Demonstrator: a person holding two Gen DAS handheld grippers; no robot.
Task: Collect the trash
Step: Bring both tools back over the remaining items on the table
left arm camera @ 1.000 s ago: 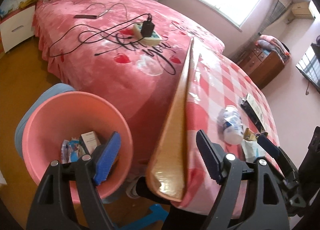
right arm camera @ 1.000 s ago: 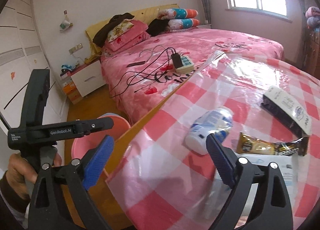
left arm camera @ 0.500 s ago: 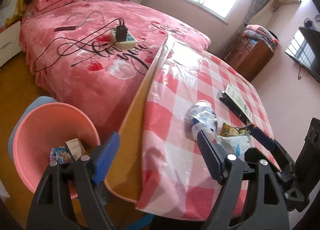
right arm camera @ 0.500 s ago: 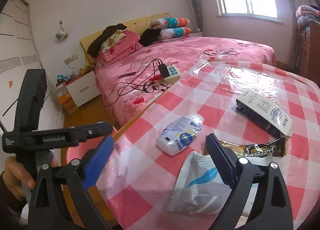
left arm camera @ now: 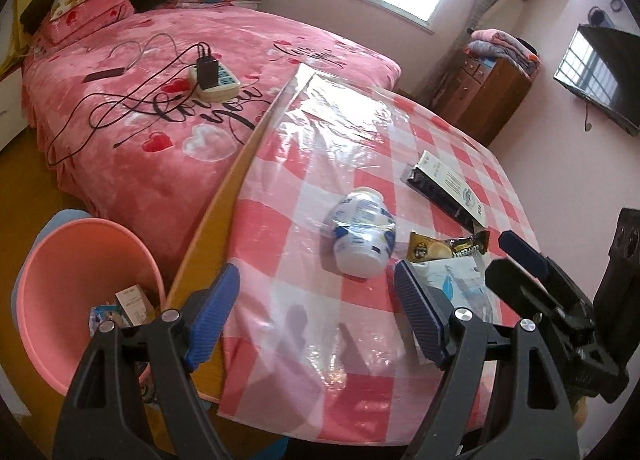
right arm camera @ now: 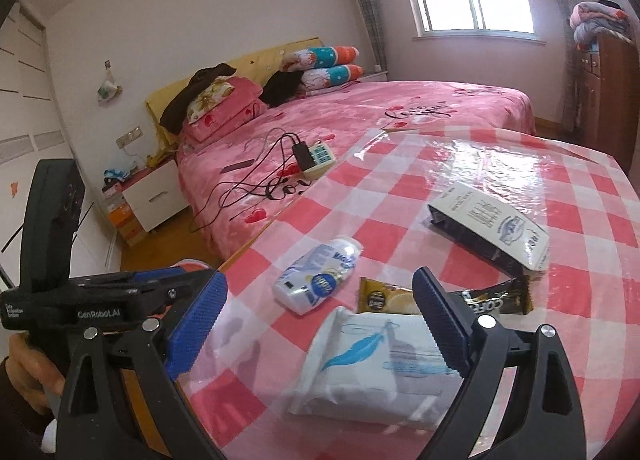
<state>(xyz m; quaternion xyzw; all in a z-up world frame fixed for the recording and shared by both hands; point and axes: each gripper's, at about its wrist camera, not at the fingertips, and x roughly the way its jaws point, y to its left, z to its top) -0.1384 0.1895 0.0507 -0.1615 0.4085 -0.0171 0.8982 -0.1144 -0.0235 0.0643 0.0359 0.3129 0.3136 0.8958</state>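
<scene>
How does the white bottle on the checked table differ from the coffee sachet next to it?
The white bottle is rounded and bulky, while the coffee sachet is flat and thin. The bottle is white with blue print; the sachet is gold at one end and dark at the other. The bottle lies nearer the table's bed-side edge, the sachet further in, by the dark carton. Both lie on their sides, untouched, neither between any fingers.

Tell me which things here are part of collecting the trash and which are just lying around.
Trash job: white plastic bottle, coffee sachet, white tissue pack, black-and-white carton, pink bin.

Lying about: power strip with charger, phone, pillows.
</scene>
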